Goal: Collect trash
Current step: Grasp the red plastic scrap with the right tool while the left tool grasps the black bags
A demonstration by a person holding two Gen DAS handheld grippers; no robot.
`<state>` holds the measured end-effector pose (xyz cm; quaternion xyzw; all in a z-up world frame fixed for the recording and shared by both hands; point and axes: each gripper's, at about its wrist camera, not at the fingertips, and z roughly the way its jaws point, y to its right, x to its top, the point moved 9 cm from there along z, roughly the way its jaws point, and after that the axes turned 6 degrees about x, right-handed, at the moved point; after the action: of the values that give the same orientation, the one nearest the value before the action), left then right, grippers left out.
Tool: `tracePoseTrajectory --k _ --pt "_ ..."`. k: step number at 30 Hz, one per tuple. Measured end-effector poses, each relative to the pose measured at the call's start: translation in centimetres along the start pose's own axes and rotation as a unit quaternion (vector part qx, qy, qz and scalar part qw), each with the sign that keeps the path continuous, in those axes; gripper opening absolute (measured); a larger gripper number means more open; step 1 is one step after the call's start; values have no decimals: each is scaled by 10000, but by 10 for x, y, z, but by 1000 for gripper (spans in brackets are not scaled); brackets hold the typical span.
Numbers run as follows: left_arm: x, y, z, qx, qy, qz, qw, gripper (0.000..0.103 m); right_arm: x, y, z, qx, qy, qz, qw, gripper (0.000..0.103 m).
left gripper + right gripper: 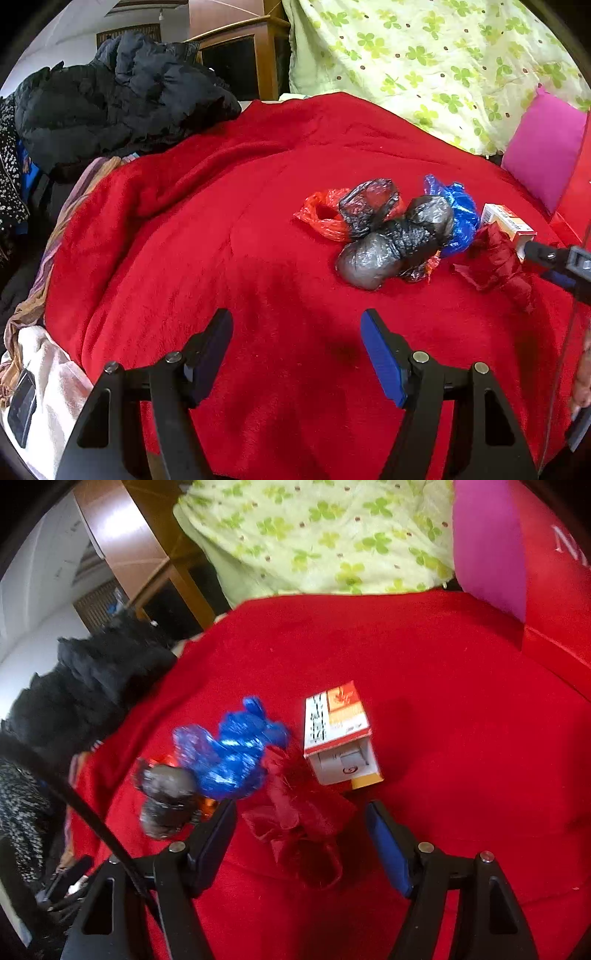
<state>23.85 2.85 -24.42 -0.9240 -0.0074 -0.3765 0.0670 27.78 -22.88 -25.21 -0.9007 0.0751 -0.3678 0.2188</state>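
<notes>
L wrist view: left gripper [297,349] w/ fingers spread, nothing between, over bare red blanket [207,229]; trash pile well ahead & to the right: black bag [391,240], orange bag [321,218], blue bag [458,214], red wrapper [495,258], small carton [508,225]. Only here: black jacket [122,99], phone [22,406]. R wrist view: right gripper [301,834] fingers released, red wrapper [299,812] lying between the tips, untouched; carton [340,734] just beyond, blue bag [229,749] ahead-left
</notes>
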Motion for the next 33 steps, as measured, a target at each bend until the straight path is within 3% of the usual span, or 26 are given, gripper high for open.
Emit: tracePoseTrajectory --k 2,5,8,13,17,19,21,23,27,33 --pt "1 1 3 -81 -14 -24 10000 72 -3 -1 12 -21 -127 -54 9999 61" --pt "8 9 8 -308 -12 17 9995 72 -10 -3 31 -166 -304 -256 9991 53" --pt "19 24 14 -535 73 179 9984 72 -18 -1 44 -426 -459 -398 9972 37" --pt "43 58 27 -898 290 598 9937 72 -18 -7 33 -393 -400 -482 9973 33" --pt "41 83 50 -1182 -52 877 9891 72 -16 -7 20 -278 -358 -434 9980 33" --pt "35 86 62 -1195 -305 824 9889 64 -15 -7 15 -243 -321 -440 9982 33" --pt "27 84 71 -1139 -500 728 9896 39 -13 -7 7 -212 -263 -450 9984 33" --pt "23 81 69 -1049 -491 675 9910 28 -10 -7 1 -182 -205 -435 9987 33" --pt "24 81 47 -1197 -342 564 9906 21 0 -9 -16 -87 42 -407 9991 33" --pt "27 79 -4 -1327 12 432 9902 20 9 -15 -48 78 461 -491 9977 33"
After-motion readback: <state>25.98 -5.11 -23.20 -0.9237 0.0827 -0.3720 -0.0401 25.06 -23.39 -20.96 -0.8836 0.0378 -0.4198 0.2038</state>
